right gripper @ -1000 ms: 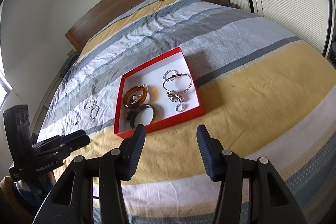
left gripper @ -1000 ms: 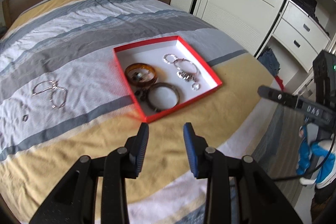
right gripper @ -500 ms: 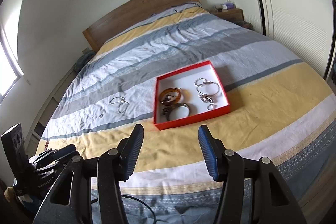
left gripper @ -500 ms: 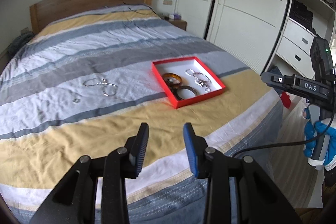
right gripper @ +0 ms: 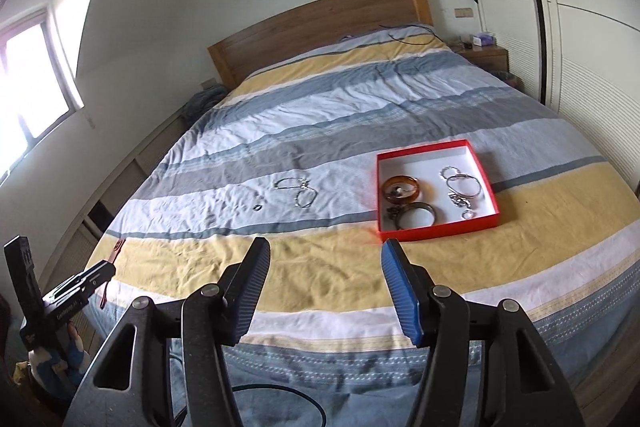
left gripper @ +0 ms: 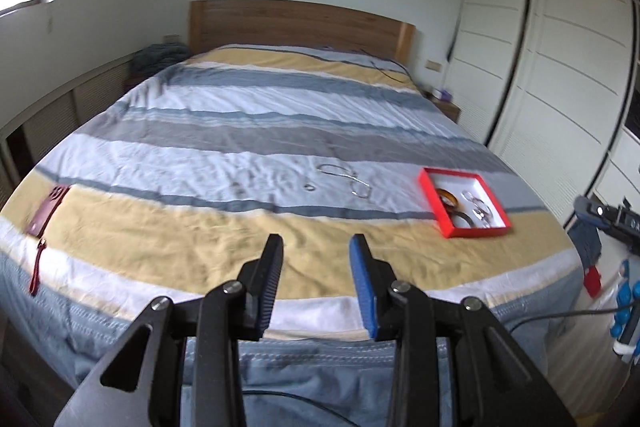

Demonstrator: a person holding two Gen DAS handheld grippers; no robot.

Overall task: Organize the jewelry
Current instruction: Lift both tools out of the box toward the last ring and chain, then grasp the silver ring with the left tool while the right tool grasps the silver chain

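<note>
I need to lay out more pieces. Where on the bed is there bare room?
Free: the yellow stripe between the red tray and the red phone case, and the far stripes toward the headboard. Crowded: inside the tray, and around the chain and small ring.

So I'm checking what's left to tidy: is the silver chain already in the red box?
No, the chain lies on the bedspread, left of the red box.

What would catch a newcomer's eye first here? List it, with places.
The red tray on the bed's yellow stripe, holding bangles and silver pieces. Left of it, a silver chain and small ring lie loose on the pale stripe. Both grippers, left gripper and right gripper, hang empty in front.
</note>
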